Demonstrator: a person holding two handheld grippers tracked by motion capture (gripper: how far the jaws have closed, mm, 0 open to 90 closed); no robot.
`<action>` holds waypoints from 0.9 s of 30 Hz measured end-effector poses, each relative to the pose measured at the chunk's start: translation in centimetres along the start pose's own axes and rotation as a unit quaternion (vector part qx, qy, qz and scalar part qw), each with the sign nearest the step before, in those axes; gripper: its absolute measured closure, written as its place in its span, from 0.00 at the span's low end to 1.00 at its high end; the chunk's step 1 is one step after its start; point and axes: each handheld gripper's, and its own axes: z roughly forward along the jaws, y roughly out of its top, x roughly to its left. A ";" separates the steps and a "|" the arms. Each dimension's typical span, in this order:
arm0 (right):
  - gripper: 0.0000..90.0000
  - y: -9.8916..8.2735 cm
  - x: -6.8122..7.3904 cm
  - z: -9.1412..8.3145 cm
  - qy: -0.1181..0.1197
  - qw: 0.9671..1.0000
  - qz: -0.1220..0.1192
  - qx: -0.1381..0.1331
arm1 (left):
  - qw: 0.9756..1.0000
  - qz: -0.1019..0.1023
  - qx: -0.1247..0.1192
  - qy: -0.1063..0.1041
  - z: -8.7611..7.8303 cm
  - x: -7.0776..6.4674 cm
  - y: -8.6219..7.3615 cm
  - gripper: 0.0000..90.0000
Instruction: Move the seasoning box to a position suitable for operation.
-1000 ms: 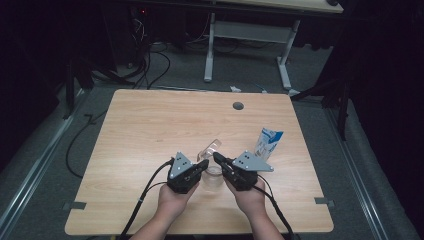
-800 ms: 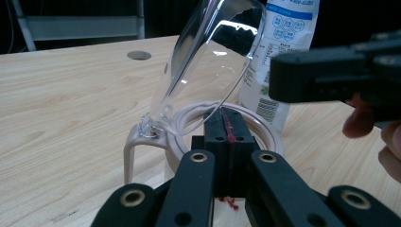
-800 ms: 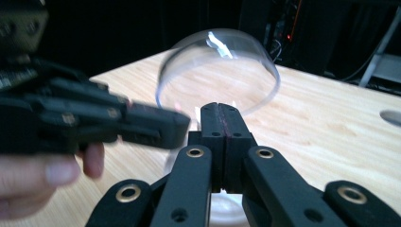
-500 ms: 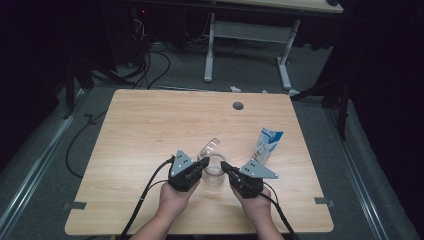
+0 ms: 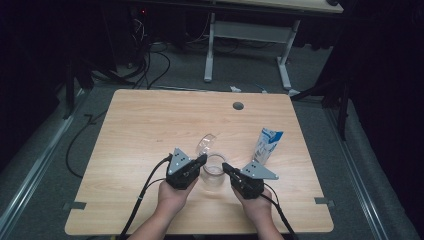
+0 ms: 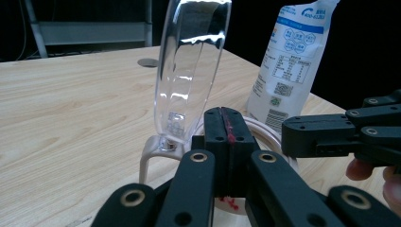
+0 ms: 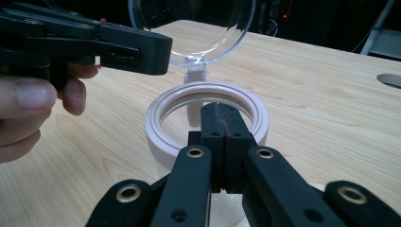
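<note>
Nearest, at the table's near edge, two bare hands come up from the bottom of the high view, each holding a black two-jaw gripper. The left gripper (image 5: 200, 161) points right and slightly away; the right gripper (image 5: 226, 167) points left and slightly away. Both sets of jaws are pressed flat together with nothing between them, as each gripper's own view shows, a thin red line marking the seam where the pads meet.

Between the two tips stands a clear glass jar with a pale pinkish-white ring around its mouth (image 5: 214, 171). In the right gripper view that ring (image 7: 206, 118) lies just beyond the closed jaws, with the left gripper (image 7: 161, 49) coming in from the upper left above the ring's far-left side, fingers (image 7: 33, 97) of the left hand behind it. Whether either tip touches the ring cannot be told.

Just past the ring, a clear round hinged lid (image 5: 206, 142) stands swung up and tilted away, joined to the ring's far side by a pale hinge piece (image 7: 195, 74).

Farther right on the light wooden table (image 5: 150, 125) stands a white and blue printed pouch (image 5: 266, 144), apart from the jar. Near the far edge is a small round grey hole (image 5: 238, 106).
</note>
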 end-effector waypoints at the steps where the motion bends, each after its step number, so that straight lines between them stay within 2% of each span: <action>1: 1.00 0.0 0.0 0.0 0.000 1.000 0.000 0.000 | 1.000 0.000 0.000 0.000 0.0 0.0 0.0 1.00; 15: 1.00 -0.1 0.1 0.1 -0.001 1.000 -0.007 -0.003 | 1.000 -0.002 0.001 0.005 -0.2 0.6 -0.2 1.00; 19: 0.99 0.0 -0.1 -0.3 -0.006 1.000 -0.008 -0.005 | 1.000 0.010 0.007 0.009 -0.7 0.7 -0.6 1.00; 21: 0.99 0.0 -0.7 -1.0 -0.009 1.000 0.002 -0.013 | 1.000 0.014 0.014 0.012 -0.9 1.1 -1.2 1.00; 24: 0.99 -0.6 -1.7 -2.1 -0.025 1.000 0.007 -0.013 | 0.999 0.018 0.030 0.027 -2.0 2.7 -2.6 1.00; 25: 0.99 -0.6 -1.7 -2.1 -0.025 1.000 0.007 -0.013 | 0.999 0.018 0.030 0.027 -2.0 2.7 -2.6 1.00; 27: 0.99 -1.7 -2.5 -2.8 -0.035 0.999 0.019 -0.006 | 0.998 0.018 0.043 0.041 -2.8 4.0 -3.7 1.00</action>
